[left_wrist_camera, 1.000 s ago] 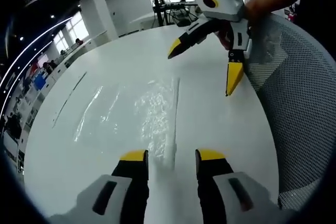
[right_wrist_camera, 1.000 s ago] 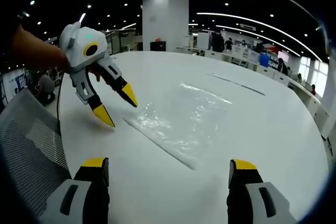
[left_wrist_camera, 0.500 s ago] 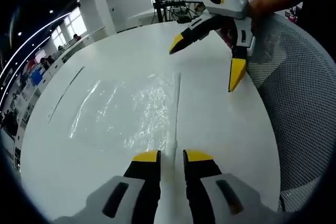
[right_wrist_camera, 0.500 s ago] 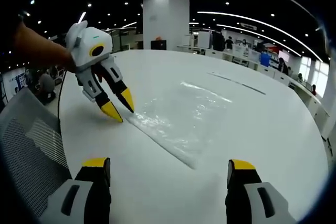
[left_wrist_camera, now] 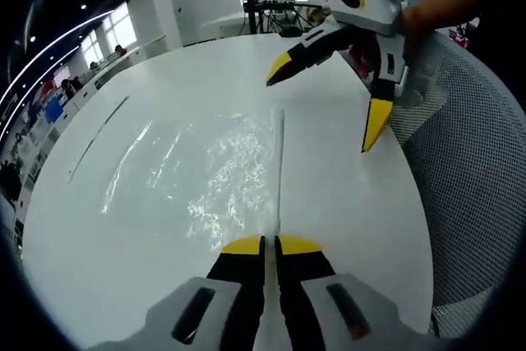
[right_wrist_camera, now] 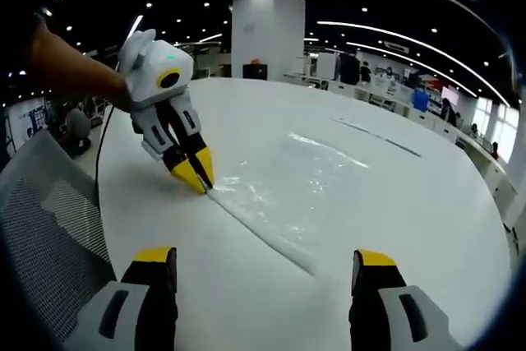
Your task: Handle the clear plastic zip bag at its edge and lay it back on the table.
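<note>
**Left fingers pinch the bag's corner**

Our left gripper [left_wrist_camera: 269, 244] fingers are clenched on the near edge of the clear plastic zip bag [left_wrist_camera: 209, 174], flat on the white worktop [left_wrist_camera: 345, 178]. Our right gripper [right_wrist_camera: 263, 265] waits released, fingers spread.

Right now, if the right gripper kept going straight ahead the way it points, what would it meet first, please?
Probably the clear zip bag, lying on the white table ahead of the open right gripper; depth is uncertain.
</note>
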`<state>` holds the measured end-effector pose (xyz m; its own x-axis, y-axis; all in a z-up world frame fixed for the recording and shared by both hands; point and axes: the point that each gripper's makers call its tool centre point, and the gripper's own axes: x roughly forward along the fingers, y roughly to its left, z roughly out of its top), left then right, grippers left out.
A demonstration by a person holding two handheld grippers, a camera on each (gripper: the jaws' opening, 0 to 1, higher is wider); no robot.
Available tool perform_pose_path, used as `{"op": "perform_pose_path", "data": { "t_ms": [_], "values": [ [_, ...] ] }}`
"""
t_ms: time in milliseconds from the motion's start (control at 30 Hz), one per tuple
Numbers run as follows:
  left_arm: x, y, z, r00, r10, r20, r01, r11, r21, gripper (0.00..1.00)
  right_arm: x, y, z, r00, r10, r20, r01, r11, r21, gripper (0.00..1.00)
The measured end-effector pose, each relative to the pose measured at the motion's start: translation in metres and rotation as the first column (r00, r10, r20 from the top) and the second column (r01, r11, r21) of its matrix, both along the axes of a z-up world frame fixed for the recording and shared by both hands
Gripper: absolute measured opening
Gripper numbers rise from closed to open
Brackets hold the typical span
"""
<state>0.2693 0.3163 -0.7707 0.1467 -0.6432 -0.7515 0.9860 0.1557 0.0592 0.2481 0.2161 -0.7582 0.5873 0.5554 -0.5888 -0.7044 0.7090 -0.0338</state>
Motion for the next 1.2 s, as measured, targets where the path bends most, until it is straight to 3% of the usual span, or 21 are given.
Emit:
{"op": "perform_pose_path", "data": {
  "t_ms": [533,733,1033,1200],
  "values": [
    [-0.004,0.003,0.008,0.999,0.01,0.036,-0.01,1.0,0.018,0.0,-0.005,0.021,0.009,0.989,0.137,0.054,-0.134,0.989,-0.068,0.66],
    [-0.007,0.004,0.014,0.999,0.015,0.05,-0.015,1.0,0.012,0.0,-0.009,0.031,0.014,0.982,0.187,0.038,-0.184,0.979,-0.084,0.51],
    [-0.025,0.007,0.023,0.997,0.004,0.082,-0.006,1.0,0.02,0.0,-0.014,0.057,0.023,0.947,0.312,0.072,-0.299,0.943,-0.143,0.35],
    [-0.04,0.006,0.024,0.998,-0.005,0.067,0.002,0.999,0.038,0.0,-0.023,0.073,0.021,0.925,0.374,0.071,-0.359,0.918,-0.168,0.26]
  ]
}}
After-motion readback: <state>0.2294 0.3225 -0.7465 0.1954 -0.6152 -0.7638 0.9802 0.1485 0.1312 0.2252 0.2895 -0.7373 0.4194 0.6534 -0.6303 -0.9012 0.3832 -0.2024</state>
